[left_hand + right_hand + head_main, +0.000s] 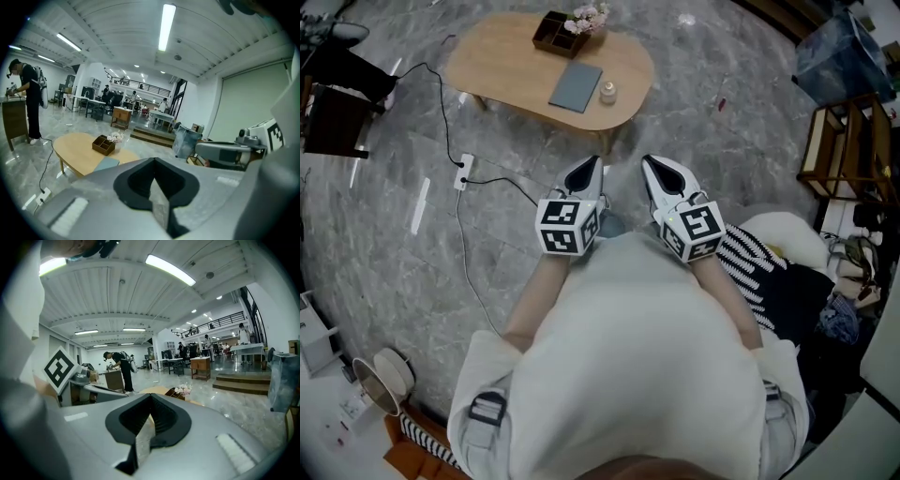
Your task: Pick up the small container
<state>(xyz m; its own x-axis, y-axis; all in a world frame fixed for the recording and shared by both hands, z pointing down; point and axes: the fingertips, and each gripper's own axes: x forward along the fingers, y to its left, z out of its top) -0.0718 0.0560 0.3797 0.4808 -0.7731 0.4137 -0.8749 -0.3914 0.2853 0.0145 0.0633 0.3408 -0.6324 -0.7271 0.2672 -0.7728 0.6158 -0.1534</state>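
The small container (607,91), a pale little jar, stands on the oval wooden table (506,56) beside a grey-blue pad (576,86). A brown divided box (553,34) with flowers sits at the table's far side. My left gripper (592,163) and right gripper (649,163) are held side by side close to my body, well short of the table. Both are shut with nothing between the jaws. In the left gripper view the left gripper (153,163) points over the table (75,145); the jar is hidden there. The right gripper (151,398) points at the box (174,393).
A power strip (464,172) with black cables lies on the marble floor left of the grippers. Dark furniture (337,103) stands at the left, a wooden shelf (848,150) and blue bin (839,52) at the right. A person (29,101) works far off.
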